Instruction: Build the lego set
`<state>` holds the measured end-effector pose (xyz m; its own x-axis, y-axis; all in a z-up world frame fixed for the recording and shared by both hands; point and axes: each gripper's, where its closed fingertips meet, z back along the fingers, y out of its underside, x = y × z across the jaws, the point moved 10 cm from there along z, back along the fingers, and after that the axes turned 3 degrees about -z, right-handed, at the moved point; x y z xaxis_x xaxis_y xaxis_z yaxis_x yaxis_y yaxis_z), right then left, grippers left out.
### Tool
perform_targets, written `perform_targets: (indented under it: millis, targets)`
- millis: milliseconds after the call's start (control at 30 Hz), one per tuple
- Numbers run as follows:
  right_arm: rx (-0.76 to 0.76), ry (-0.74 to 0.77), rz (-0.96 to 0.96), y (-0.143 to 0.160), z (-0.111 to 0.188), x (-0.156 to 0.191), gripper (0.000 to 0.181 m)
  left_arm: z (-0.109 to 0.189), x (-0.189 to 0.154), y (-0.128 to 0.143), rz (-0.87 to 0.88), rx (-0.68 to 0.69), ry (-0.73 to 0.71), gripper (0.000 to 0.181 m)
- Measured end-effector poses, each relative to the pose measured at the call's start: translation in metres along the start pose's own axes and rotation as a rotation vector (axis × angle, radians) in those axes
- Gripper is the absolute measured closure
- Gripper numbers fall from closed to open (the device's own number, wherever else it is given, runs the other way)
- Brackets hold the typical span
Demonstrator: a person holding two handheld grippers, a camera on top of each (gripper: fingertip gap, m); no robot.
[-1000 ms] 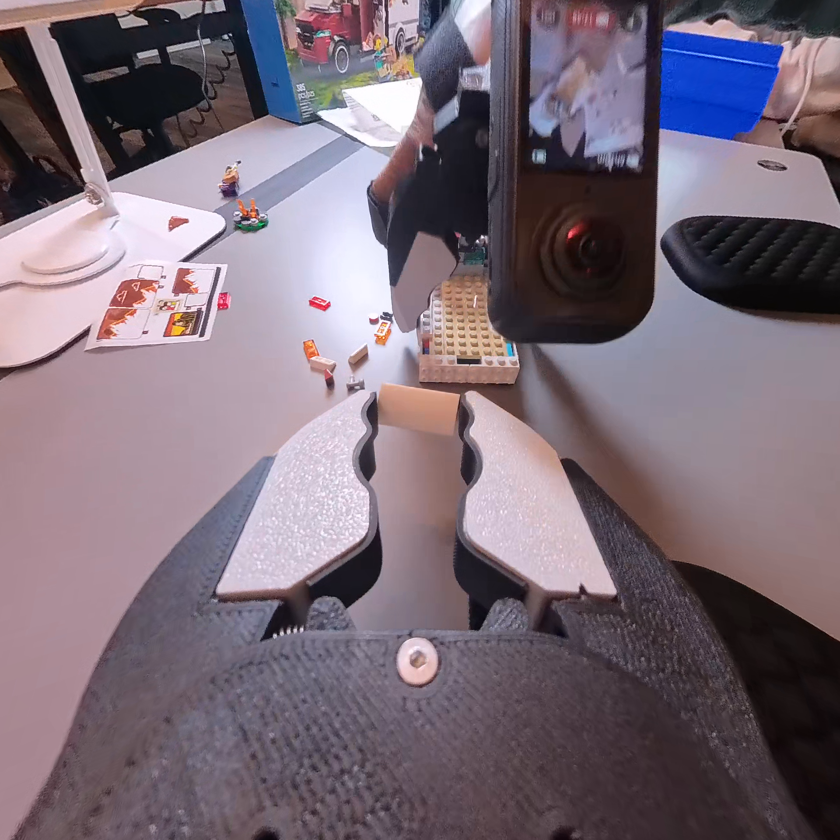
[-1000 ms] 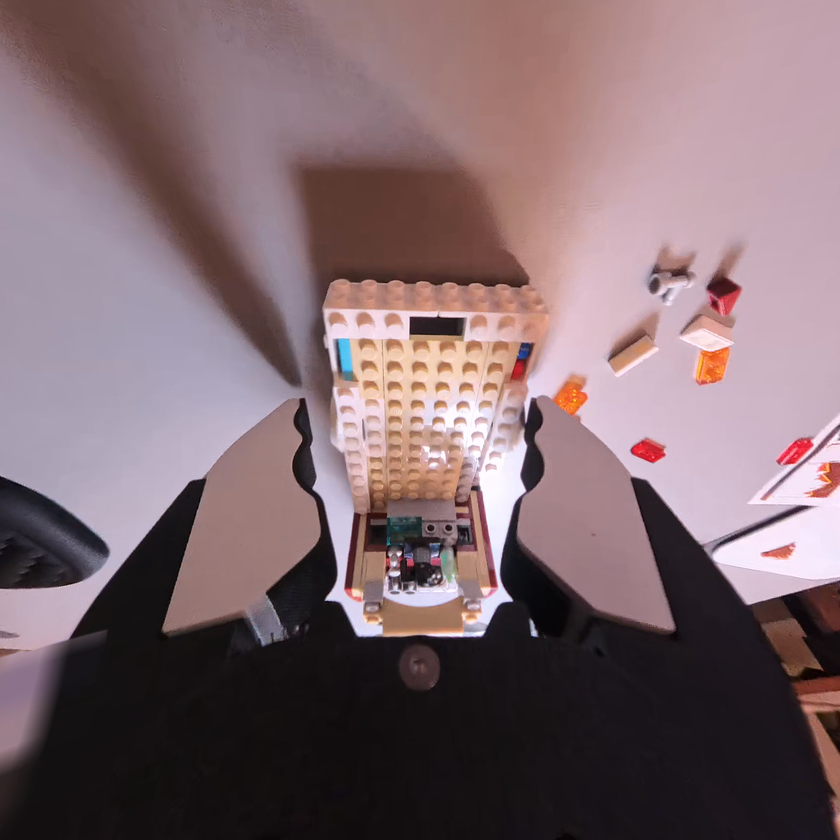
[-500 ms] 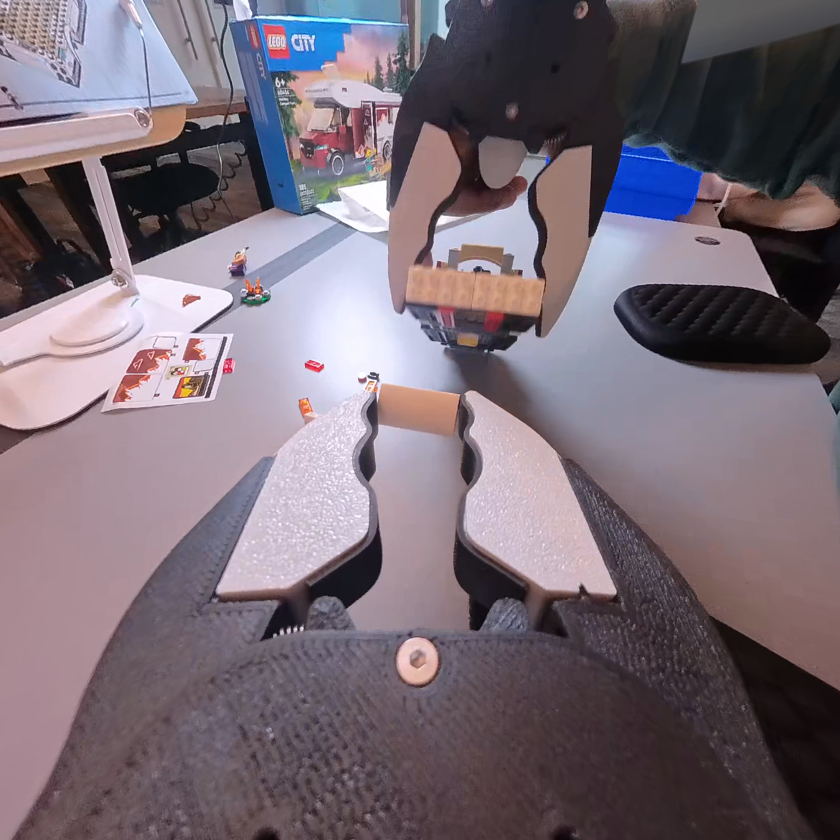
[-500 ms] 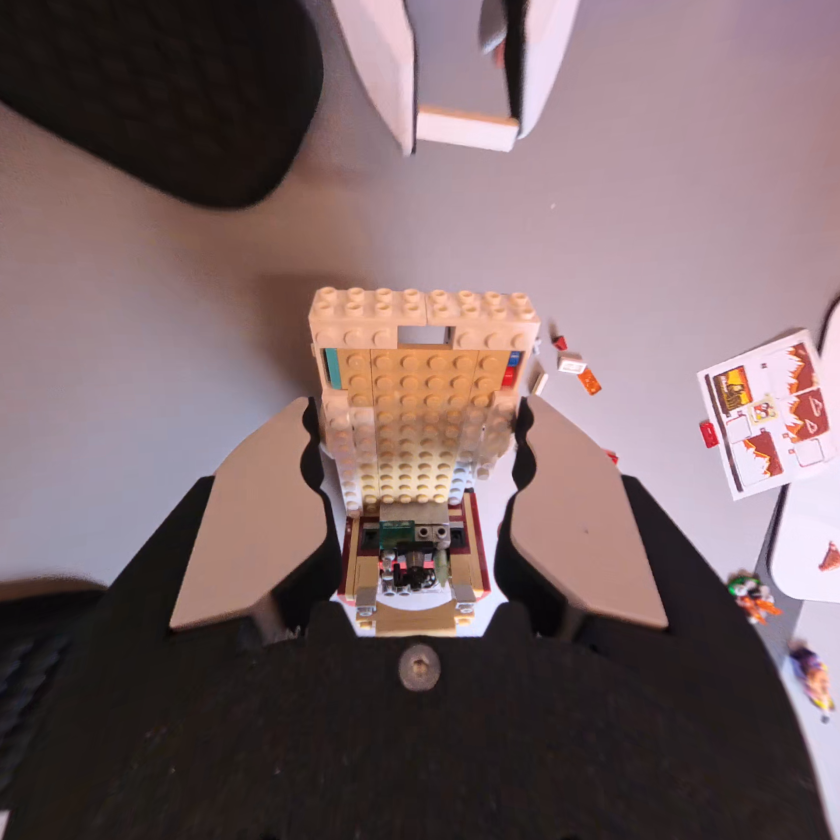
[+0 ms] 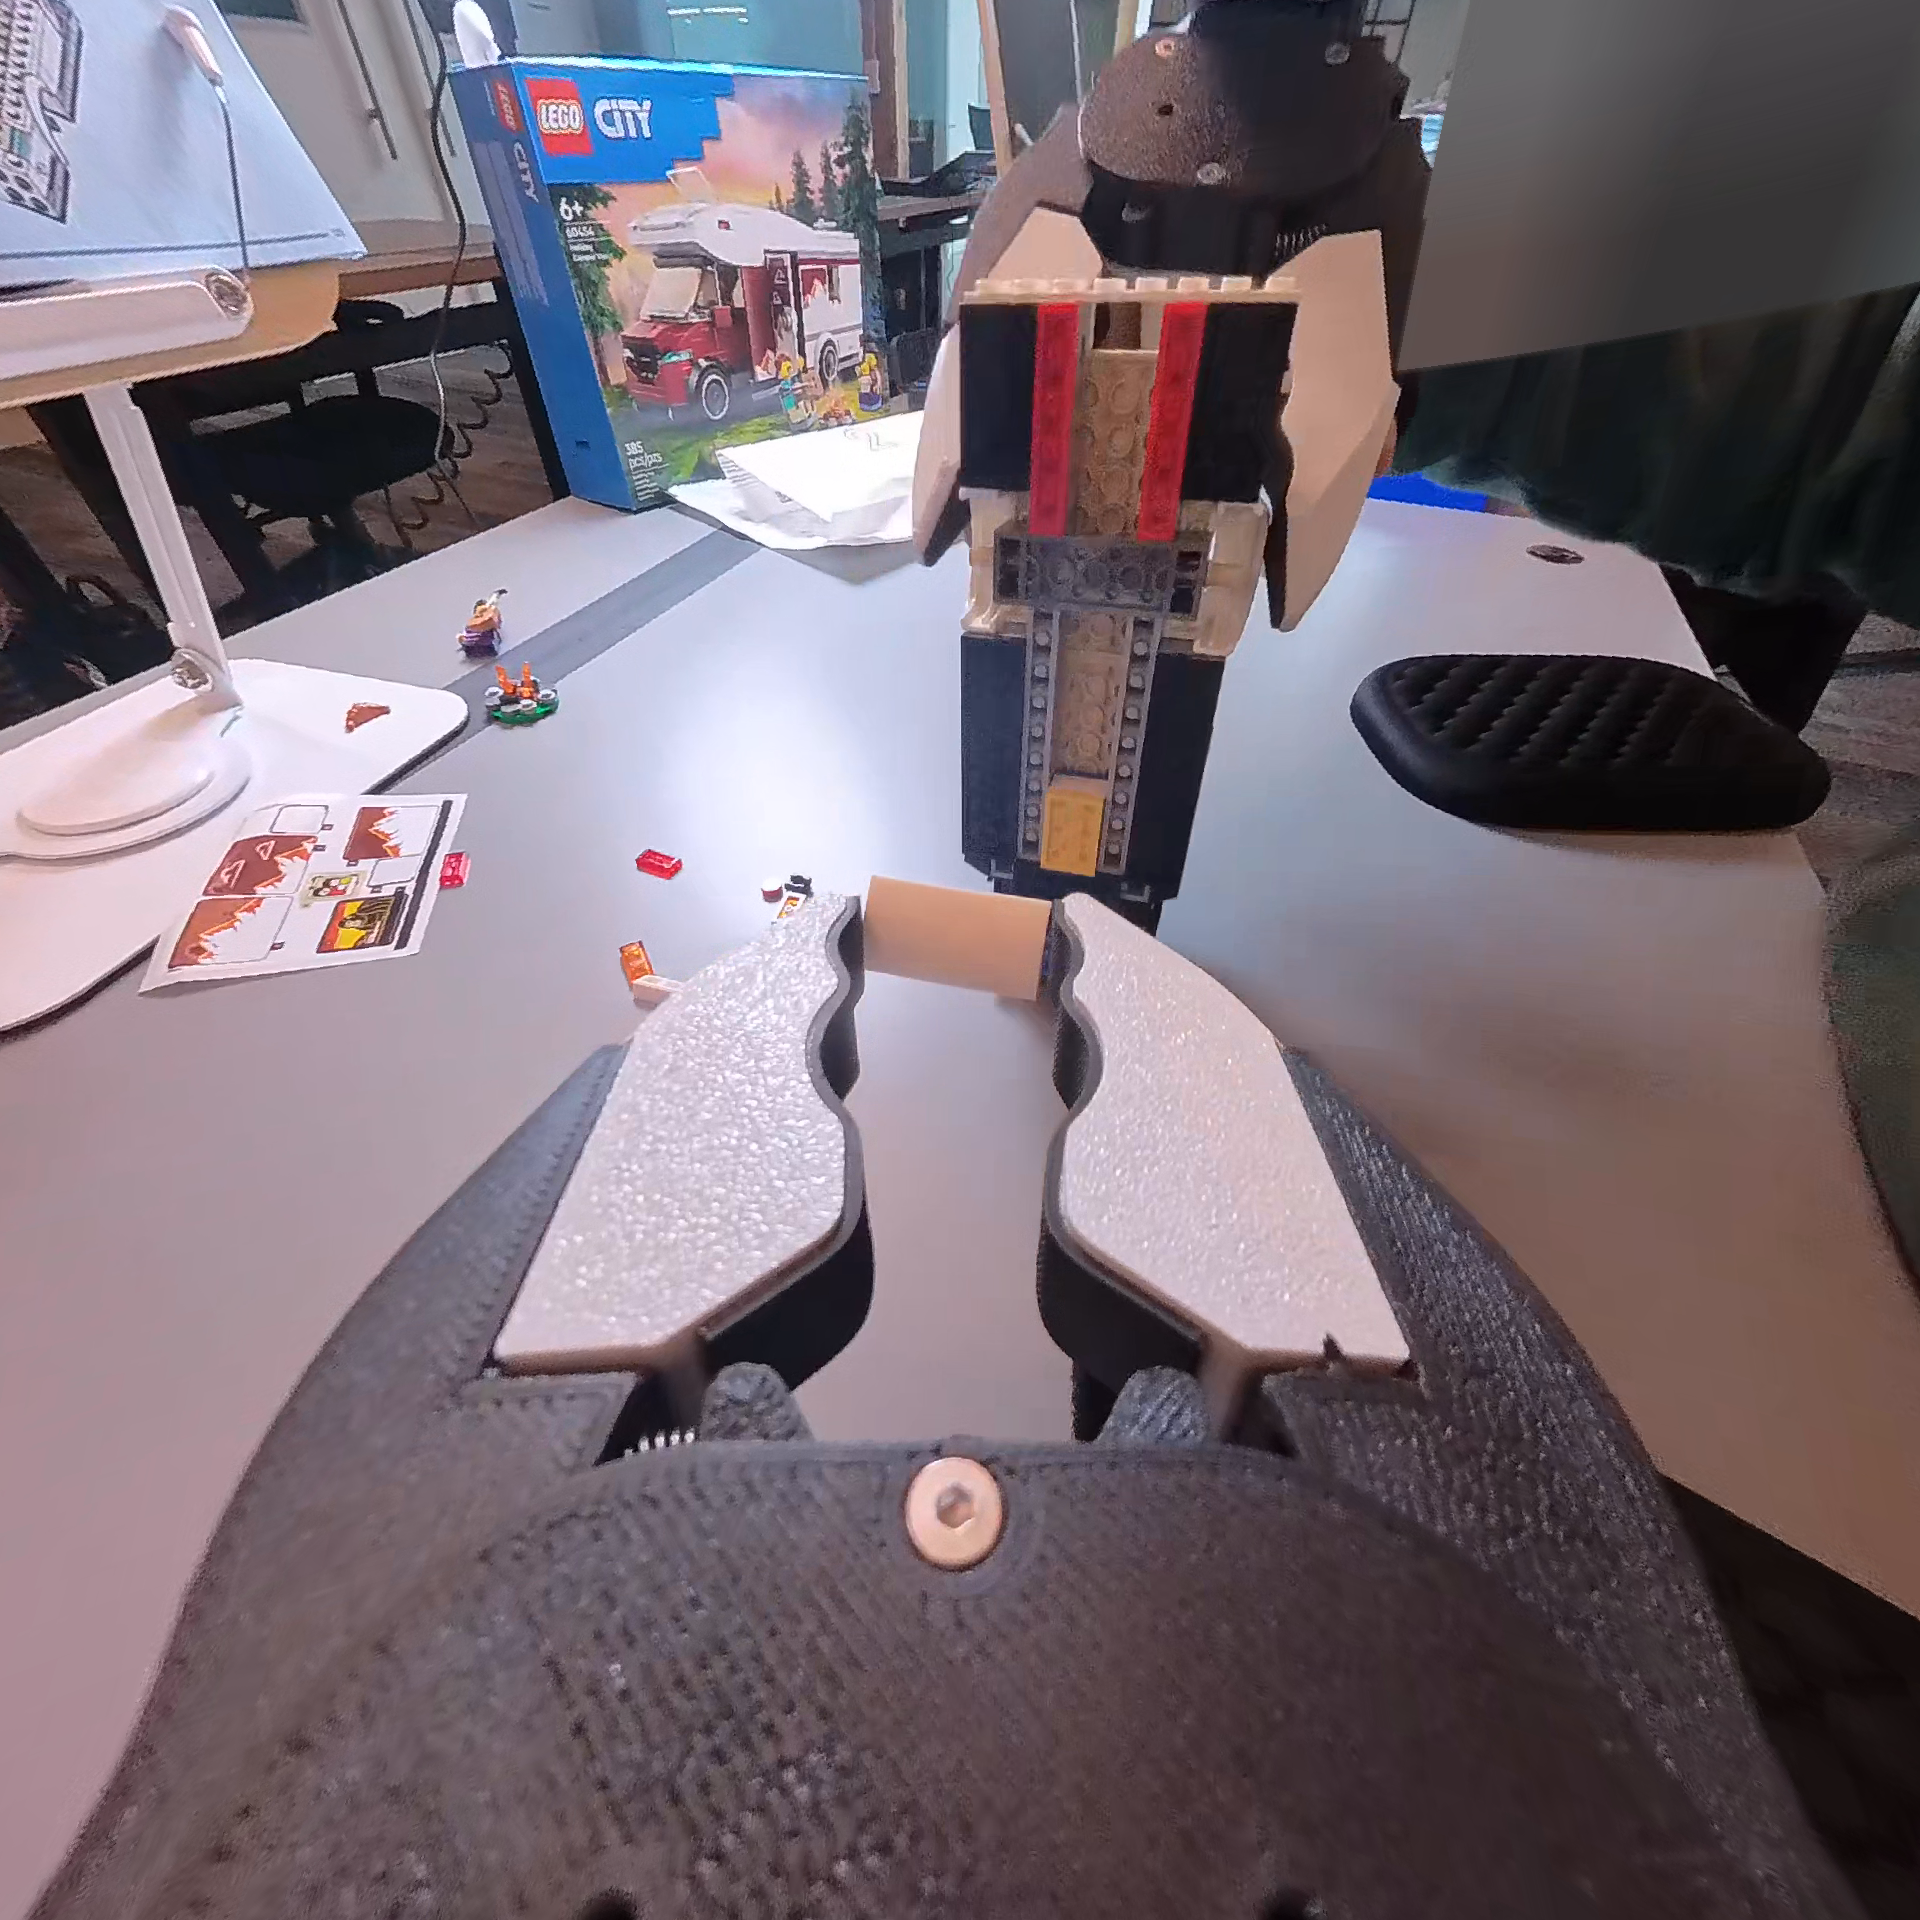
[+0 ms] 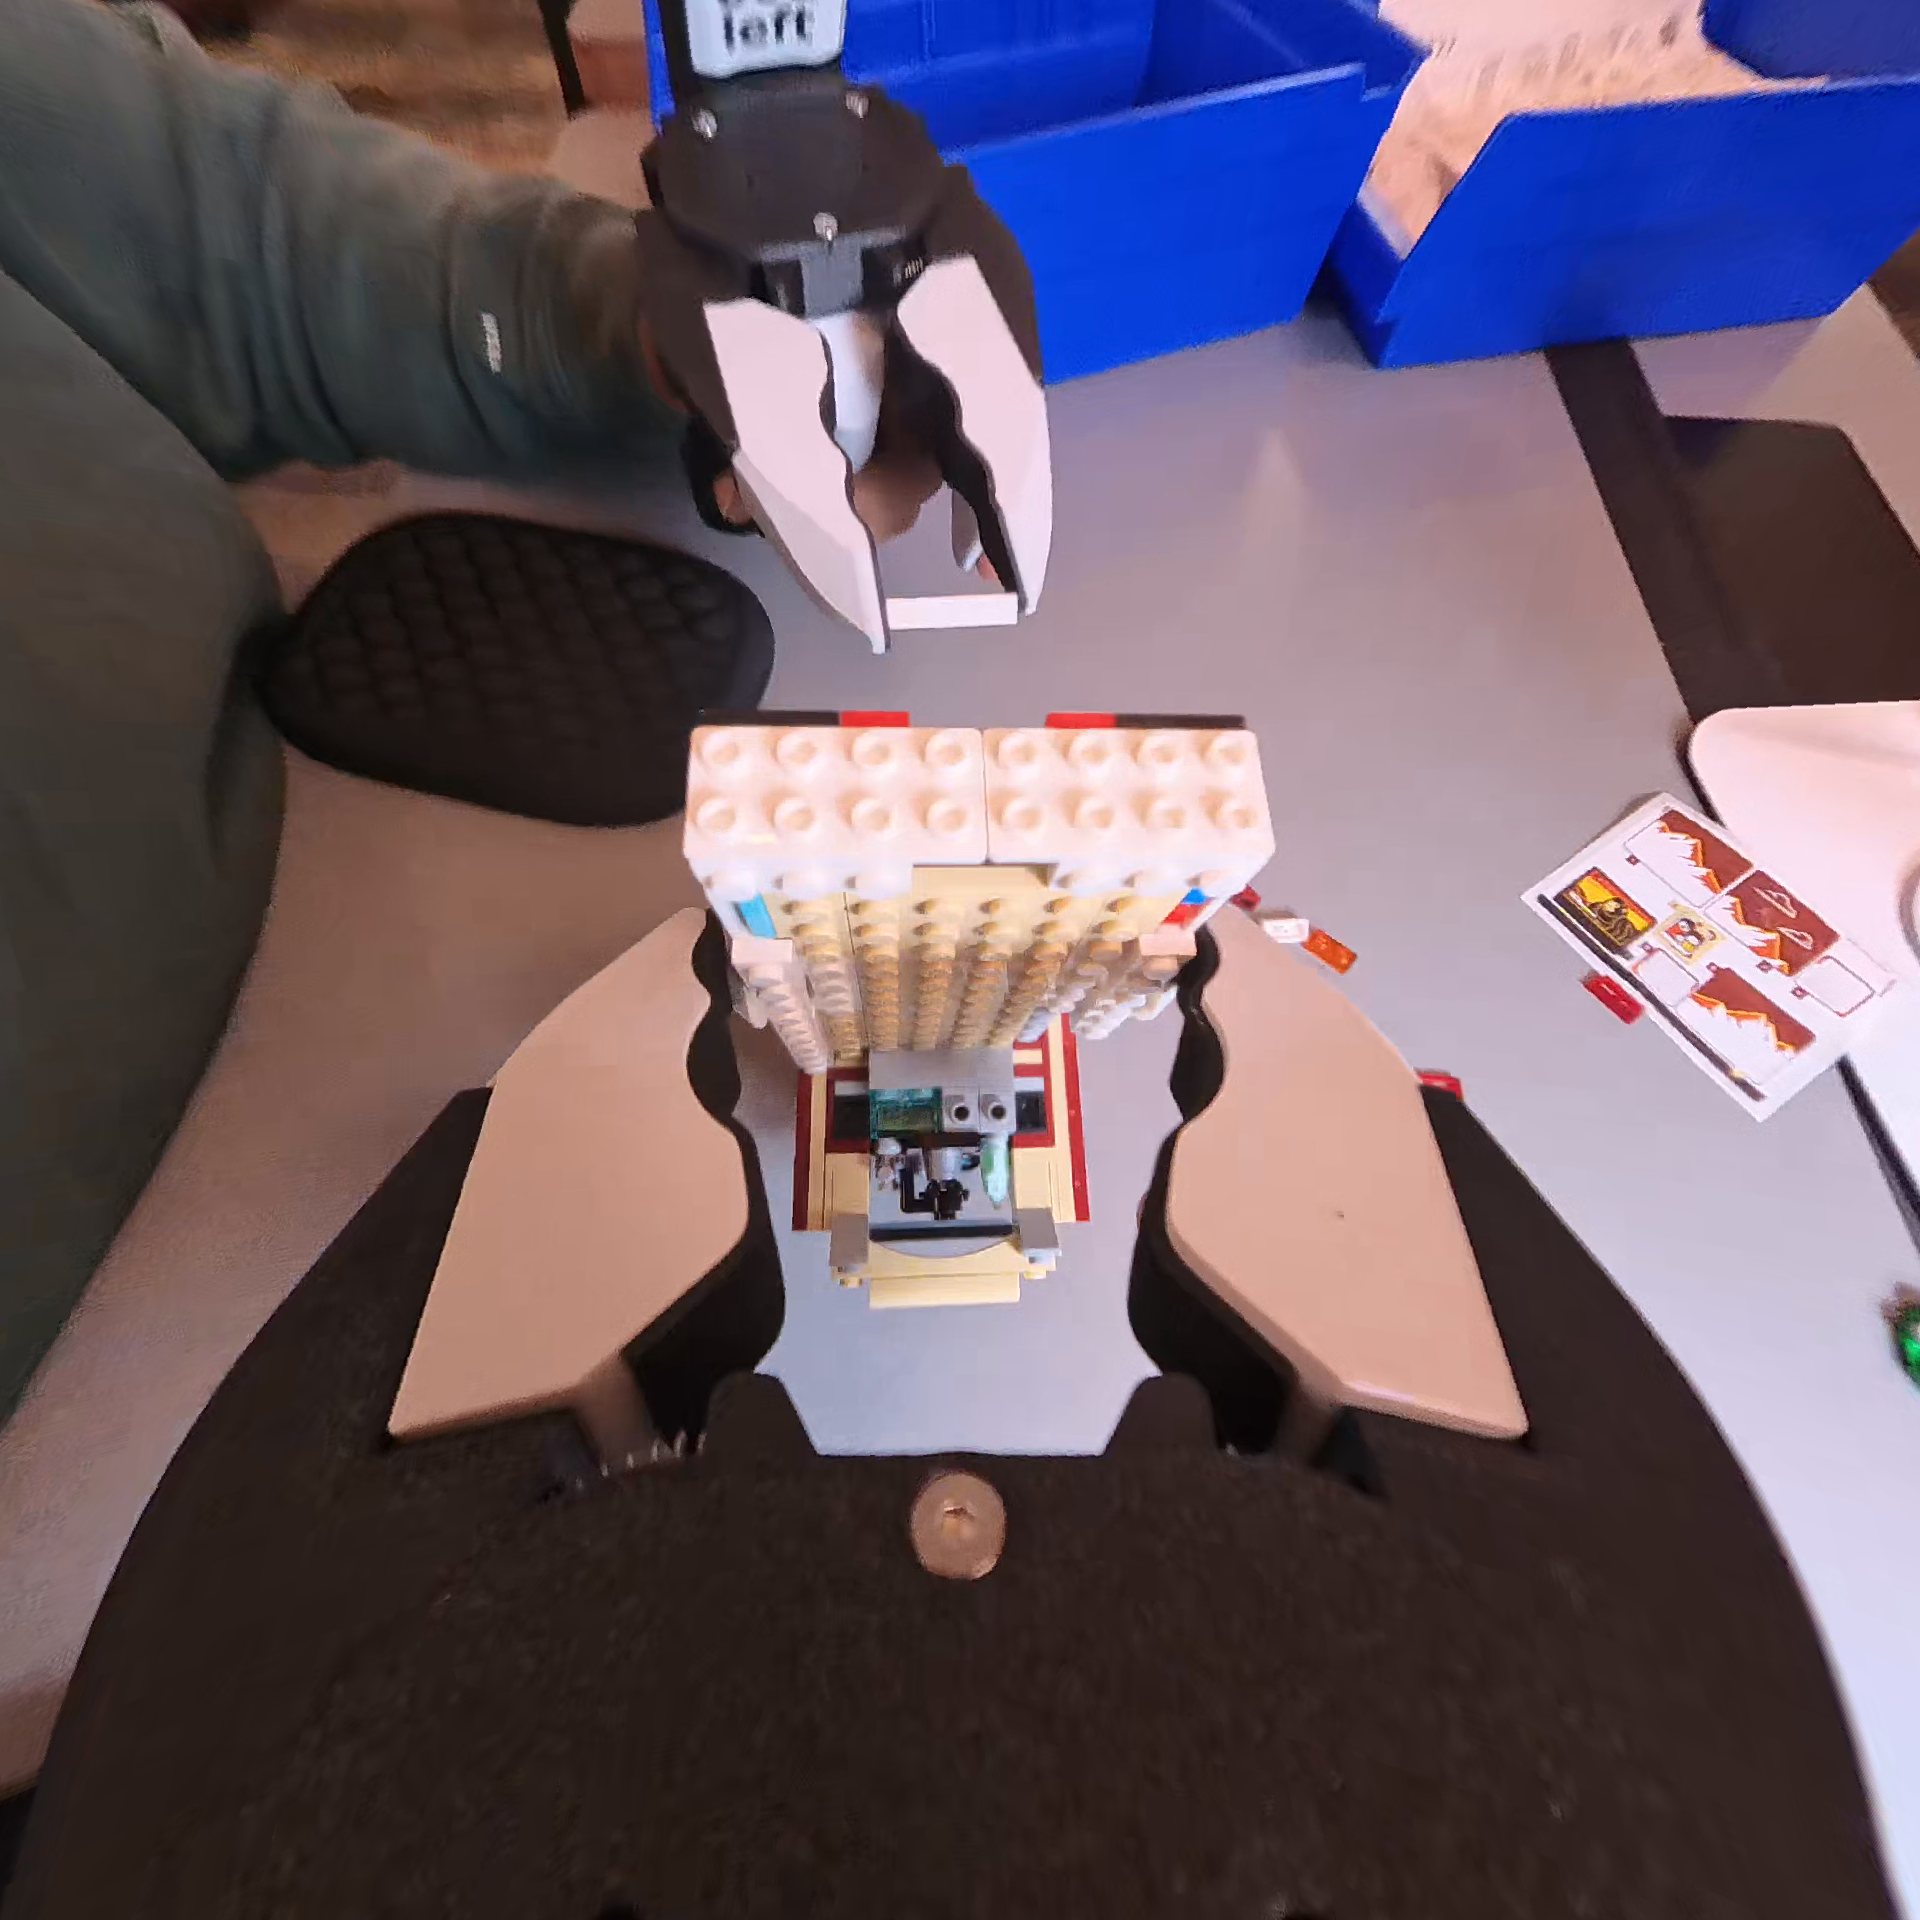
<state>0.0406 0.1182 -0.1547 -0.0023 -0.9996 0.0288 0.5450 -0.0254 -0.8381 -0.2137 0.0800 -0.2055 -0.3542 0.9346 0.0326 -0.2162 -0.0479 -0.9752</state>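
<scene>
Between the tips of the left gripper (image 5: 956,951) sits a smooth cream tile (image 5: 954,937), pinched at its 2 short ends and held level above the grey table (image 5: 1455,1039). Just ahead of this gripper, and a little to its right, the right gripper (image 5: 1117,488) holds the lego build (image 5: 1096,582) upright in the air, underside facing the left tool: black plates, 2 red strips, a grey perforated frame and a tan centre. From the right wrist view the studded top shows instead, with white bricks (image 6: 977,805) at the far edge and tan studs below, and the pale fingers (image 6: 1330,1122) press on both long sides of the build. Beyond the build there is a free gap of bare table before the left gripper. To the left tool's left lie small loose pieces (image 5: 659,862), a sticker sheet (image 5: 307,894) and a white stand base (image 5: 156,769); further ahead stands the blue set box (image 5: 686,281). On its right side rests a black quilted pad (image 5: 1584,743), near the table's curved edge. Blue bins (image 6: 1195,177) stand behind the left gripper in the right wrist view.
</scene>
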Motion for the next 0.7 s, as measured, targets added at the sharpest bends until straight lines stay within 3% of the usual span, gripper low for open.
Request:
perform_targets:
  millis: [333, 700]
  targets:
    - [-0.088, 0.012, -0.007, 0.010, 0.006, 0.031, 0.098, -0.008, -0.011, -0.009, 0.017, -0.035, 0.046, 0.147]
    - [-0.175, 0.034, -0.022, 0.023, 0.014, 0.043, 0.098, -0.028, -0.033, -0.068, -0.128, -0.058, 0.104, 0.147]
